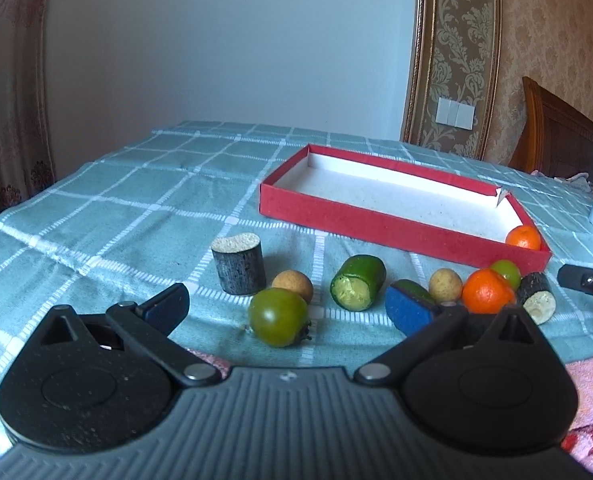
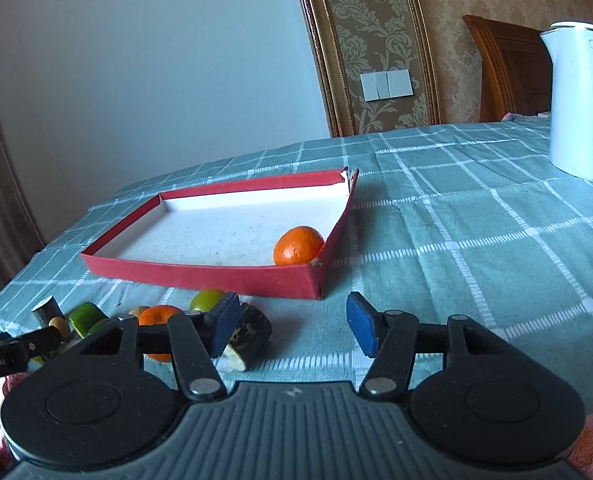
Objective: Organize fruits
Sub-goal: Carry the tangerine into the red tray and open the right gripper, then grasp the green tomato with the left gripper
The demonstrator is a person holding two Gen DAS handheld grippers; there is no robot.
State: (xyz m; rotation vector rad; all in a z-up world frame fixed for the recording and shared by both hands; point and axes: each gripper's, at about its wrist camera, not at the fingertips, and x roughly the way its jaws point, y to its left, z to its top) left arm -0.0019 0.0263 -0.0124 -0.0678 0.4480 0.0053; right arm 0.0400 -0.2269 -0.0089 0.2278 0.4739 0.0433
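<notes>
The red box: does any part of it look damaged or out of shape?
Yes. The red box has a torn far corner: the two walls there have split apart and the white lining shows. An orange lies inside, at its near corner.

Red tray (image 2: 200, 272) with white inside, orange mandarin (image 2: 297, 245), teal tablecloth (image 2: 476, 240) with white checks, white kettle (image 2: 584, 100)

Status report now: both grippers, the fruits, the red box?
Left gripper open, empty. Right gripper open, empty. One orange inside the red box; other orange and green tomato on the cloth. Nothing blocks the box.
</notes>
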